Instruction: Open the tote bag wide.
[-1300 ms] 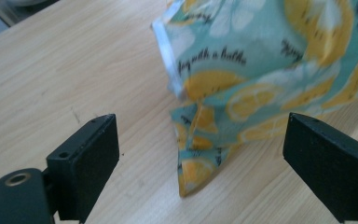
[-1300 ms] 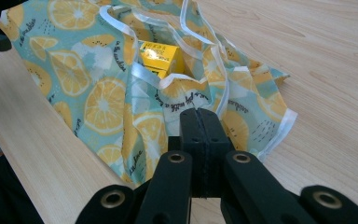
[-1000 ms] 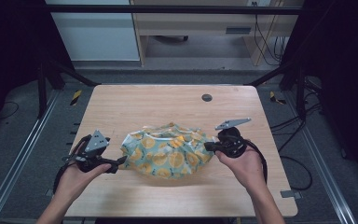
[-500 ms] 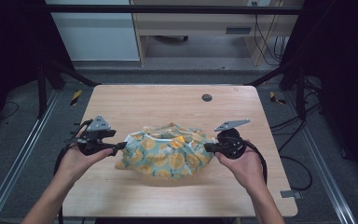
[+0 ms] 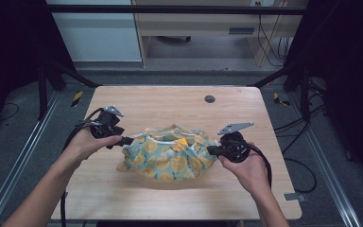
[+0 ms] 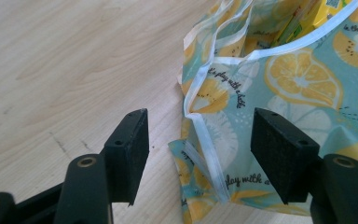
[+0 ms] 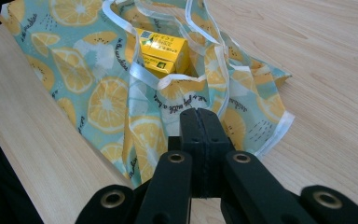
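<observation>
The lemon-print bag lies on the wooden bench between the two claws, its long axis running from one claw to the other, mouth turned up and slack. The left claw is the one that matters for the next move, in my judgement: its jaws stand wide apart, and in the left gripper view the left claw straddles the bag's near corner, where the white-edged rim folds down to the bench. That rim runs straight ahead from the gap between the jaws, slightly nearer the jaw on that view's right, which hangs over the printed fabric; the other jaw hangs over bare wood. Whether either jaw touches the fabric cannot be told. A closing pinch here would likely catch the folded rim.

The right claw is at the bag's opposite end. In the right gripper view the right claw has its jaws pressed together with the bag's fabric running up to and beneath the tips; it appears clamped on the hem. Just beyond those tips the mouth gapes, and a yellow carton sits inside, ahead of the claw.
</observation>
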The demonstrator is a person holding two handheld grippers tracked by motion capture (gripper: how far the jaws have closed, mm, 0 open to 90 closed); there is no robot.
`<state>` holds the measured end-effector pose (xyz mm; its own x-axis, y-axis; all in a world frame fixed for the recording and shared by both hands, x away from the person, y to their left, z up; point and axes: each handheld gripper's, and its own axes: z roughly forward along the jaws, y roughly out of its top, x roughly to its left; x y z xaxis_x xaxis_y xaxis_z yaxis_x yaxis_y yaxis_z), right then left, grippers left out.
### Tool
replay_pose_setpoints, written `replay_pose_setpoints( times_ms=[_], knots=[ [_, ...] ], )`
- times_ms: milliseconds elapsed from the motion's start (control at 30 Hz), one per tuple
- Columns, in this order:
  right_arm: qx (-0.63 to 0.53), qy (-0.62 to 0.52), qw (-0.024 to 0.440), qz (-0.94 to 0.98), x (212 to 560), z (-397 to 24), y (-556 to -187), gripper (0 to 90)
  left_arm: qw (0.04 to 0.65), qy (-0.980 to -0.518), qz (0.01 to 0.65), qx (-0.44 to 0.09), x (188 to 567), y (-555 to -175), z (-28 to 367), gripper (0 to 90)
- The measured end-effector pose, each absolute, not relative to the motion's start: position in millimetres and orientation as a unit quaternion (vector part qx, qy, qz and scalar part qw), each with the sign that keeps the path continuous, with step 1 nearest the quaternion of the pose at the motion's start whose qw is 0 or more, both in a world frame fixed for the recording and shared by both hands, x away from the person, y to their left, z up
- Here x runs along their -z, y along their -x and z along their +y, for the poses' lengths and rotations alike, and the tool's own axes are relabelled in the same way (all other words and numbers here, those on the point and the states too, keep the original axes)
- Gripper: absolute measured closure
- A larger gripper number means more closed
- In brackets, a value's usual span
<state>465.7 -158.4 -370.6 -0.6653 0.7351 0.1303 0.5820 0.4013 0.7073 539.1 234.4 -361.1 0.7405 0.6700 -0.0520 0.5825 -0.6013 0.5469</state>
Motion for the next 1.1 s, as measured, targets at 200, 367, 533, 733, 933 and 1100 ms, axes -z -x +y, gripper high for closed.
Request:
replay_pose_setpoints(
  times_ms=[200,367,533,733,933,1100],
  knots=[
    [-0.375,-0.395,0.101,0.833,373,-160,-465,90.0,0.266,-0.9,0.339,-0.069,367,-538,221,37.7],
    [-0.378,-0.393,0.099,0.833,376,-159,-465,90.0,0.253,-0.906,0.338,-0.043,377,-542,216,36.9],
    [-0.377,-0.396,0.097,0.831,376,-159,-465,90.0,0.249,-0.912,0.324,-0.026,386,-540,208,44.6],
    [-0.382,-0.397,0.1,0.828,378,-160,-466,90.0,0.26,-0.917,0.301,-0.036,381,-533,210,76.3],
    [-0.384,-0.401,0.106,0.825,376,-163,-464,90.0,0.287,-0.91,0.294,-0.059,376,-525,217,87.9],
    [-0.394,-0.405,0.129,0.815,366,-173,-456,90.0,0.34,-0.885,0.305,-0.095,359,-510,231,88.6]
  ],
)
